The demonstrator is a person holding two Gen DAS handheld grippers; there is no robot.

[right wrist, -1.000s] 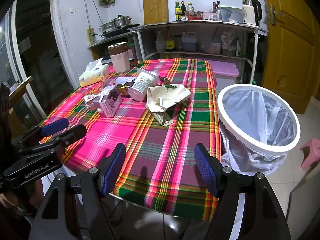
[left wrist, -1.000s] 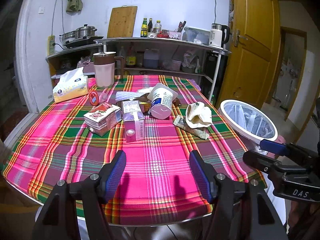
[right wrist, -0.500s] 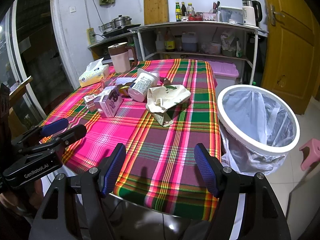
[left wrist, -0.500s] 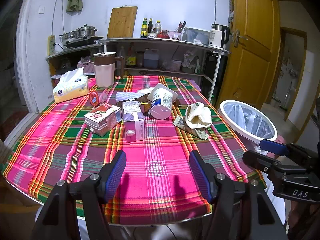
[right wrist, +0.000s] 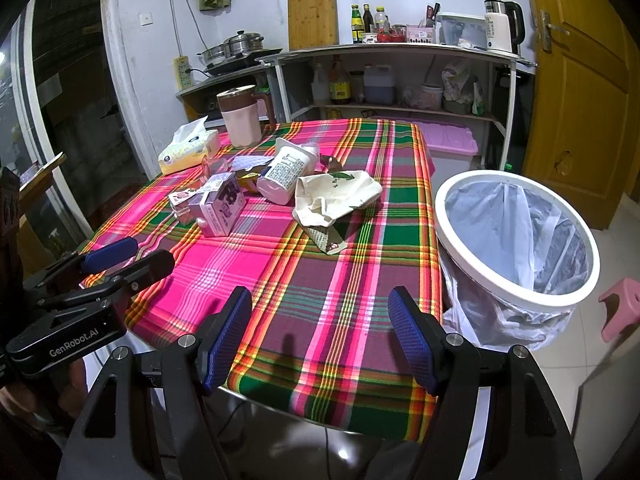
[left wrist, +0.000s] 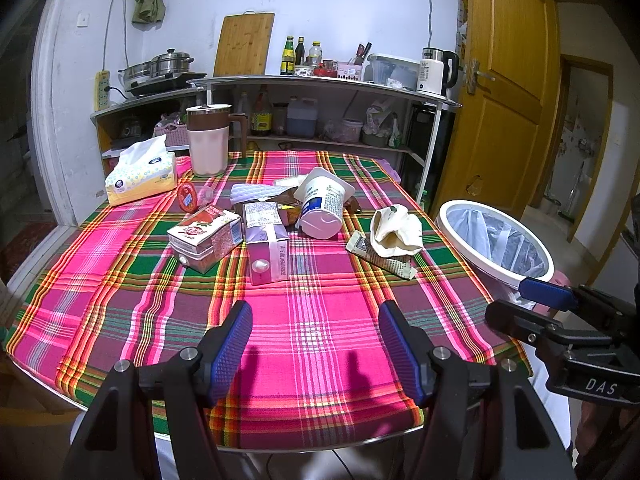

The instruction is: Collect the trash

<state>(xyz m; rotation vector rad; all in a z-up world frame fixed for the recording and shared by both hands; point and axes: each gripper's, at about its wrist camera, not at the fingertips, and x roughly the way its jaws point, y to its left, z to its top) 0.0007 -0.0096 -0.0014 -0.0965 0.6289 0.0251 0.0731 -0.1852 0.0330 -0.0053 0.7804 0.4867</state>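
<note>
Blue-padded fingers on both tools stand wide apart with nothing between them. The left gripper [left wrist: 314, 350] hovers over the near edge of the table [left wrist: 320, 344], above bare plaid cloth, and the right gripper [right wrist: 320, 334] hangs over the near right corner of the same cloth, equally unladen.

Ahead of the left gripper's fingers, well apart from them, lies the litter. A lilac milk carton [left wrist: 266, 250] lies nearest, straight ahead, with a strawberry drink carton [left wrist: 206, 238] just to its left, the two seeming to touch. Beyond them a white yoghurt tub [left wrist: 324, 206] is tipped on its side among some flattened wrappers. Ahead and to the right of the fingers, a crumpled cream paper bag [left wrist: 396, 232] rests on a printed wrapper [left wrist: 380, 256]. From the right gripper the bag [right wrist: 336, 196] is the closest piece, ahead and slightly left.

Right of the right gripper's fingers, just beside the table's edge, stands the lined bin [right wrist: 516, 240]. Its liner looks empty as far as can be seen, though the bottom is hidden.

By my reading, nothing has been collected yet: every piece of rubbish sits on the cloth and neither tool has reached any. All the picking and dropping remains. The tissue box [left wrist: 140, 174] and pink jug [left wrist: 209, 140] at the far side look like household items to leave alone.
</note>
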